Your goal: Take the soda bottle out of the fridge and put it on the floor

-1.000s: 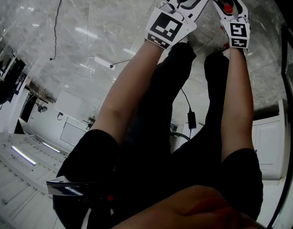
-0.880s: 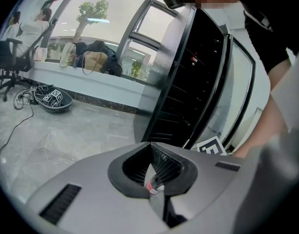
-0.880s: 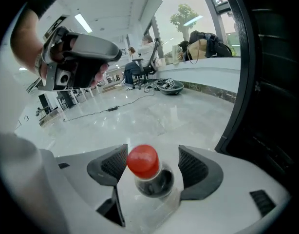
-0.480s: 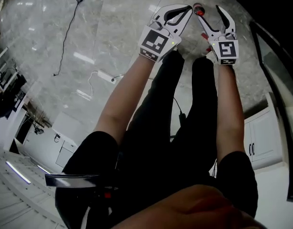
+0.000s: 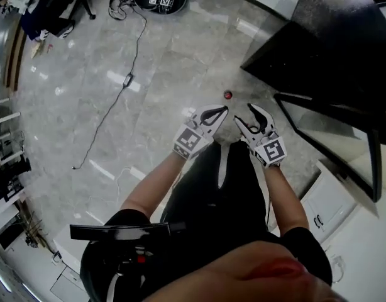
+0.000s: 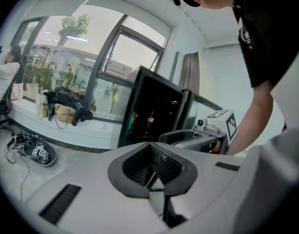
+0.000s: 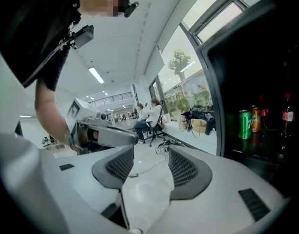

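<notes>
The soda bottle (image 5: 228,95) appears to stand on the floor (image 5: 149,74), just beyond the fingers. Left gripper (image 5: 223,110) fingers together; right gripper (image 5: 244,113) fingers apart, empty, having just closed partway. Any withdrawal should stay clear of the cap.

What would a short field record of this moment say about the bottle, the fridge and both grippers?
soda bottle: standing on the floor, not held
fridge: door open, cans inside
left gripper: fingers together, empty
right gripper: fingers apart, just been closing, nothing between them
</notes>
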